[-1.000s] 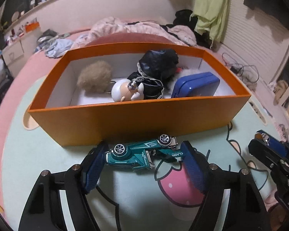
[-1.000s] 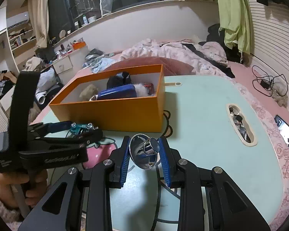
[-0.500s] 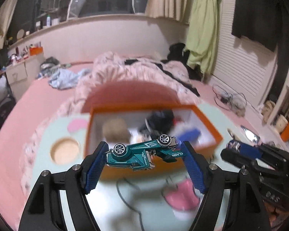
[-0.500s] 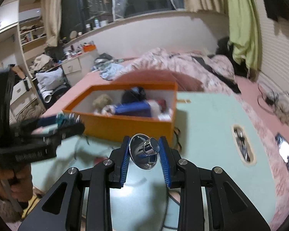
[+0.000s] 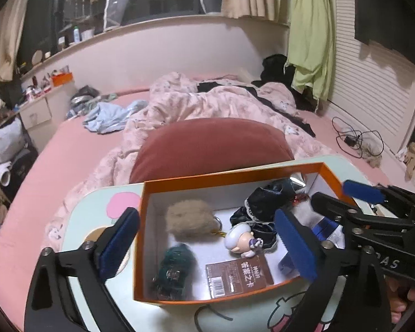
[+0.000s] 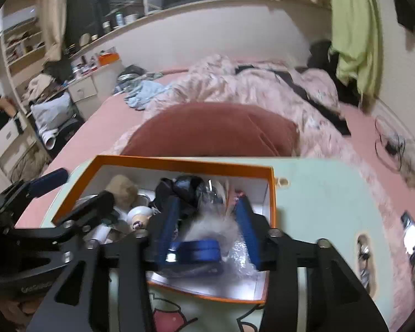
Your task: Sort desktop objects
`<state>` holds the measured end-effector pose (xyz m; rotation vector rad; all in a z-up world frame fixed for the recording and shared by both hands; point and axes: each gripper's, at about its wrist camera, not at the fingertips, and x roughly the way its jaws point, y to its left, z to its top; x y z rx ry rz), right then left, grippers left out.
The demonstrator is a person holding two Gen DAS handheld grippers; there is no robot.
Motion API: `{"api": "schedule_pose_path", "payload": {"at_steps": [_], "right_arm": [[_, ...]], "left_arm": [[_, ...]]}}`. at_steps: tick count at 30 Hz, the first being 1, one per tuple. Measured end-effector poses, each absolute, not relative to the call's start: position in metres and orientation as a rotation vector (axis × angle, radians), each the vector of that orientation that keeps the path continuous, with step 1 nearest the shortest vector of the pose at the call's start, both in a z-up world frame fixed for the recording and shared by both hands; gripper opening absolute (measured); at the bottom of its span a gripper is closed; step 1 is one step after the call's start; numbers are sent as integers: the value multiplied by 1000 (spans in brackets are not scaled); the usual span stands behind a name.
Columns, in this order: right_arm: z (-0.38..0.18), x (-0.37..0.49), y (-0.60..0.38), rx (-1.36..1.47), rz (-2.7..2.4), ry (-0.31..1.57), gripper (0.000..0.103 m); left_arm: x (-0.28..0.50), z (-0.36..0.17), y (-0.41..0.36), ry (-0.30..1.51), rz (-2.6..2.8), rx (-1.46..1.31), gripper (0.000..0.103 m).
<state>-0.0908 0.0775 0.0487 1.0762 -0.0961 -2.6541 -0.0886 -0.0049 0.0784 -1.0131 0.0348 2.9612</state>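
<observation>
Both claws are now hanging over the open orange cardboard box (image 5: 262, 175) standing on the pale green tabletop (image 6: 326, 193), where a second ago they were down at the tabletop in front of it.

The left claw (image 5: 207, 246) is standing wide apart with nothing between its blue pads; its jaws have just been opening. The teal toy racing car (image 5: 175, 268) that it was clamping half a second ago is now lying blurred in the near left corner of the box, beside a brown printed card (image 5: 239, 275). Further in are sitting a tan fluffy pompom (image 5: 191, 218), a small white-headed figurine (image 5: 240, 240) and a bundle of black frilled cloth (image 5: 265, 202).

The right claw (image 6: 206, 225) is also parted, its jaws having just been opening, and the shiny silver round object it was pinching earlier is no longer between its pads; where it has landed cannot be told. Below the pads a blue metal tin (image 6: 199, 250) and crinkled clear plastic wrap (image 6: 238, 254) are lying in the box.
</observation>
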Motion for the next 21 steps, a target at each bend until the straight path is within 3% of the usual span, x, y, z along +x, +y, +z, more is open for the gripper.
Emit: {"api": "schedule_pose_path", "payload": {"at_steps": [9,21], "right_arm": [[77,-27,89,859,-2733,1,78],[25,-5,88,1094,-2628,90,80]], "left_arm": [[-35,95,-7,-25,2970,-963,102],[-17,13,-5,-70,2893,-1290,102]]}}
